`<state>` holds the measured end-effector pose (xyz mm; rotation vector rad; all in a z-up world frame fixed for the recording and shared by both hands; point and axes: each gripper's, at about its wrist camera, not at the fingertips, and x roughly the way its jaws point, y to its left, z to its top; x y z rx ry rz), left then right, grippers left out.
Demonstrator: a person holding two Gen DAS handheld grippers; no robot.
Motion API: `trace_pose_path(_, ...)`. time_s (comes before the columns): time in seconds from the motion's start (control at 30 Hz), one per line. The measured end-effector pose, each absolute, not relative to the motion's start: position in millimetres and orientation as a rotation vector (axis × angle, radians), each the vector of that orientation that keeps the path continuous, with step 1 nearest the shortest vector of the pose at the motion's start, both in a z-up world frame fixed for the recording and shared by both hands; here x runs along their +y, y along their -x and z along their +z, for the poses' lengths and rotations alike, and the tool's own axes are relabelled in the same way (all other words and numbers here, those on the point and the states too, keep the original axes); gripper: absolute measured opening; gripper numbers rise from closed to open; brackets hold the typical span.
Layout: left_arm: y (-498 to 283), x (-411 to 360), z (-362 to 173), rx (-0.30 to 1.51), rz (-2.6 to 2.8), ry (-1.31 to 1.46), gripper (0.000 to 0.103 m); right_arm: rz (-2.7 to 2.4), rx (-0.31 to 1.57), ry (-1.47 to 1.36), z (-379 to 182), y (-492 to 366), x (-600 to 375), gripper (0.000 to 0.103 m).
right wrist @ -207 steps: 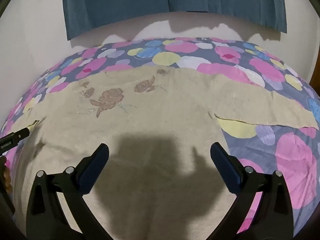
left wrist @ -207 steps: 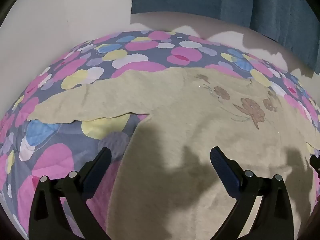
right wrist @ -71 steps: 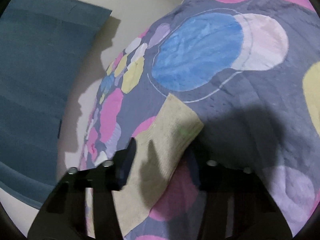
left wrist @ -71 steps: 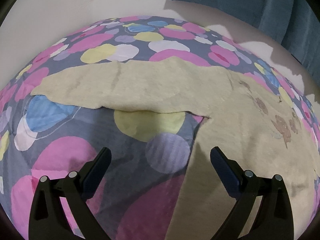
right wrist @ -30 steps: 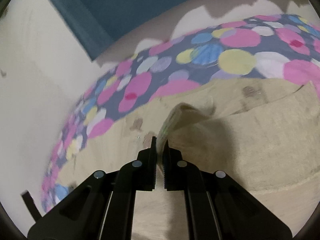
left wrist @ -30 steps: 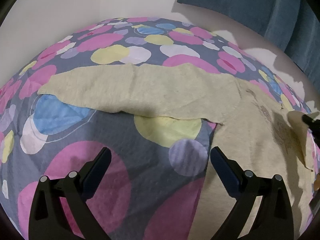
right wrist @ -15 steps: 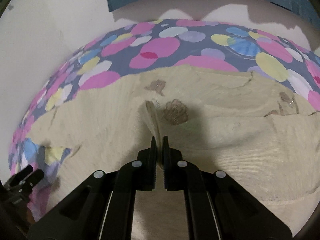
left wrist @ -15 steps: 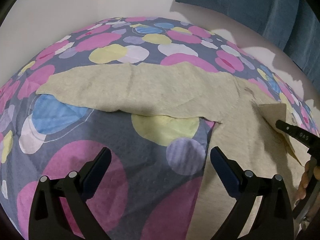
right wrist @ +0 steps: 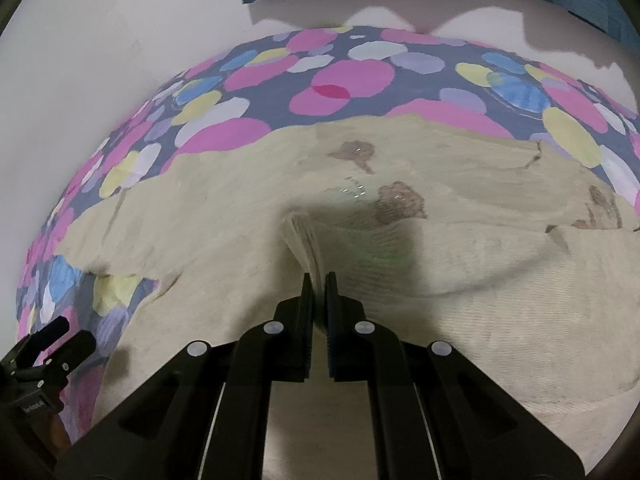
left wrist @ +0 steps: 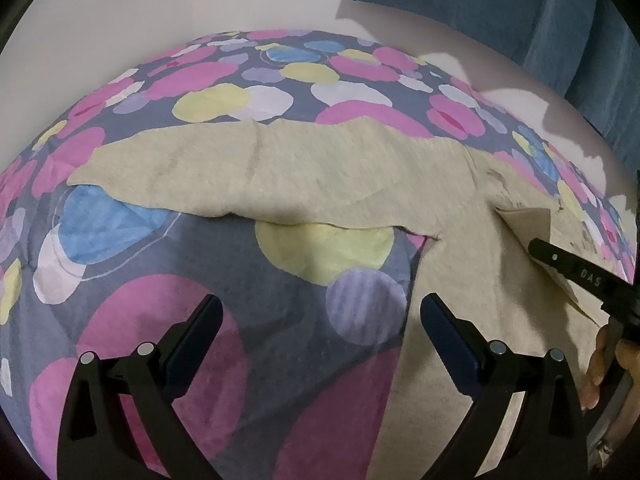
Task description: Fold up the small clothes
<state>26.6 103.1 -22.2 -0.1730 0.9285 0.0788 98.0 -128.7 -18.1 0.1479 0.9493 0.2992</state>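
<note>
A beige knit sweater (left wrist: 472, 280) (right wrist: 224, 216) with brown flower embroidery (right wrist: 400, 202) lies flat on a spotted bedspread (left wrist: 200, 92). Its left sleeve (left wrist: 280, 172) stretches out to the left. My right gripper (right wrist: 319, 280) is shut on the cuff of the right sleeve (right wrist: 304, 240), which is folded across the chest. In the left wrist view that gripper (left wrist: 536, 246) comes in from the right with the cuff (left wrist: 528, 220) in it. My left gripper (left wrist: 320, 316) hangs open over the bedspread beside the sweater's left edge, with nothing between its fingers.
The bedspread (right wrist: 340, 76) is grey with pink, yellow, blue and lilac circles. A pale wall (left wrist: 160, 4) rises behind it, and a dark blue curtain (left wrist: 500, 4) hangs at the upper right. A person's hand (left wrist: 600, 364) shows at the right edge.
My right gripper has carried the sleeve cuff leftward and lower across the sweater's chest, rolling as it went. The left gripper has stayed where it was, open.
</note>
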Motion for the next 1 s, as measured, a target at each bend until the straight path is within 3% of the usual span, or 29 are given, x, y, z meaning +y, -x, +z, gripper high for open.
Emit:
trace_pose_path(0.4, -24.1, 101.5, -26.0, 0.935, 0.068, 0.166, 0.099, 0.419, 0.989, -0.058, -27.5, -85.7, -103.1, 0.007)
trace_pose_path(0.57, -22.6, 98.6, -26.9, 0.935, 0.054, 0.155, 0.099, 0.551, 0.99, -0.136, -18.2, -76.2, -109.4, 0.018)
trace_pose_path(0.63, -22.6, 97.8, -26.4, 0.932, 0.049, 0.149, 0.099, 0.622, 0.973, -0.246, -6.4, -69.4, -129.9, 0.023)
trace_pose_path(0.77, -22.8, 95.9, -25.7, 0.923, 0.032, 0.147, 0.099, 0.589, 0.862, -0.364, 22.2, -54.5, -208.9, 0.043)
trace_pose_path(0.87, -22.6, 93.2, -26.6, 0.927, 0.021, 0.152, 0.099, 0.44, 0.768, -0.476, 32.4, -47.8, -309.7, 0.045)
trace_pose_path(1.0, -23.0, 90.4, -26.2, 0.922, 0.01, 0.152, 0.099, 0.118, 0.761, -0.623, 5.7, -56.1, -429.9, 0.045)
